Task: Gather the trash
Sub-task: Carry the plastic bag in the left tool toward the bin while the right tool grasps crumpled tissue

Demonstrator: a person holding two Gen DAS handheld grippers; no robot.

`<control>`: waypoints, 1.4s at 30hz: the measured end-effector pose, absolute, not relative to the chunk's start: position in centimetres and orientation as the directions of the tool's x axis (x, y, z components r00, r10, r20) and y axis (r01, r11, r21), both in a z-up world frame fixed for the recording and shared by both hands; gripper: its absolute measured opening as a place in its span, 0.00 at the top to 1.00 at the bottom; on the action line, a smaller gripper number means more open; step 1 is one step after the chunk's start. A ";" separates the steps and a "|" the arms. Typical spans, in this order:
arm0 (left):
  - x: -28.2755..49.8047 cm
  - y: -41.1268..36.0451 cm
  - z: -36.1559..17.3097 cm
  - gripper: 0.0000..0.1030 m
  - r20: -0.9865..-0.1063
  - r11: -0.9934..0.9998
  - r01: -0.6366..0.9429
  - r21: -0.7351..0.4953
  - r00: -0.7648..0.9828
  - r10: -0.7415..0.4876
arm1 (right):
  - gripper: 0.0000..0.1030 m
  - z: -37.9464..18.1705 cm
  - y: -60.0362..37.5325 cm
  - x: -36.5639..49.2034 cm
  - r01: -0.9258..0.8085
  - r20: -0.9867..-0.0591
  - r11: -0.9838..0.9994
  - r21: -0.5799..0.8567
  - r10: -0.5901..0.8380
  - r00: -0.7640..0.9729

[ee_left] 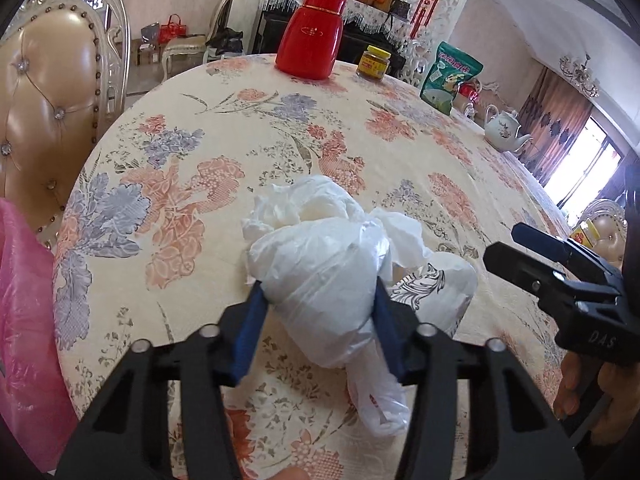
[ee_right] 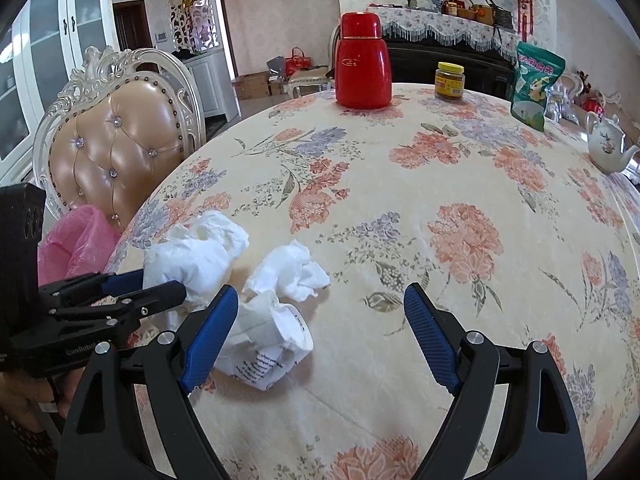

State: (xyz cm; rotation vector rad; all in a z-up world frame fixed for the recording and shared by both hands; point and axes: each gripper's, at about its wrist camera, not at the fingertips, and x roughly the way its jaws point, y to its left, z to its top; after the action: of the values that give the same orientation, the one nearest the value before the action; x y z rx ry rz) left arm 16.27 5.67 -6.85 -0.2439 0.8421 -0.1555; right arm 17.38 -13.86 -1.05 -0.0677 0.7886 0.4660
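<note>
Left wrist view: my left gripper point(ee_left: 318, 304) is clamped on the white plastic bag point(ee_left: 320, 276), both blue pads pressed into its sides. The bag bulges up between the fingers and its tail hangs down toward the camera. It sits on the floral tablecloth point(ee_left: 208, 148) near the table's close edge. A crumpled tissue point(ee_left: 296, 204) lies touching the bag on its far side, another tissue wad point(ee_left: 404, 236) touches it on the right, and a crushed paper cup point(ee_left: 444, 284) lies just beside it, lower right. So the bag is hemmed in on three sides by other trash.

My right gripper point(ee_right: 320, 336) has its jaws wide apart, nothing between the pads, hovering over bare cloth to the right of the bag. In its view the crushed cup sits against its left finger point(ee_right: 208, 340).

A pink bin liner point(ee_left: 28, 320) is left of the bag, off the table edge, beside the tufted chair point(ee_left: 48, 92). Well beyond the bag, at the table's far edge: red thermos point(ee_left: 312, 36), yellow-lidded jar point(ee_left: 374, 62), green snack pouch point(ee_left: 452, 78), white teapot point(ee_left: 504, 128). None of them are near my fingers.
</note>
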 end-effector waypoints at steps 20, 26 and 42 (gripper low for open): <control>12.5 9.0 -4.2 0.68 -0.686 0.974 0.036 -0.223 0.704 -0.183 | 0.23 -1.2 -8.2 18.2 -0.494 -0.718 0.864 0.097 0.405 0.566; 10.7 11.5 -2.4 0.68 -0.656 0.975 -0.003 -0.221 0.741 -0.147 | 0.23 -1.1 -5.8 18.2 -0.524 -0.721 0.847 0.084 0.415 0.555; 4.2 18.7 2.4 0.68 -0.574 0.970 -0.131 -0.203 0.819 -0.010 | 0.42 -3.3 -0.5 20.6 -0.547 -0.787 0.837 0.031 0.358 0.503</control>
State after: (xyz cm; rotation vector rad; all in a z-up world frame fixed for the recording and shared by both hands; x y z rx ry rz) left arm 4.25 18.68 2.42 -0.2388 0.6092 0.0650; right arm 20.64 -0.55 -3.28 -0.2348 0.8892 0.5523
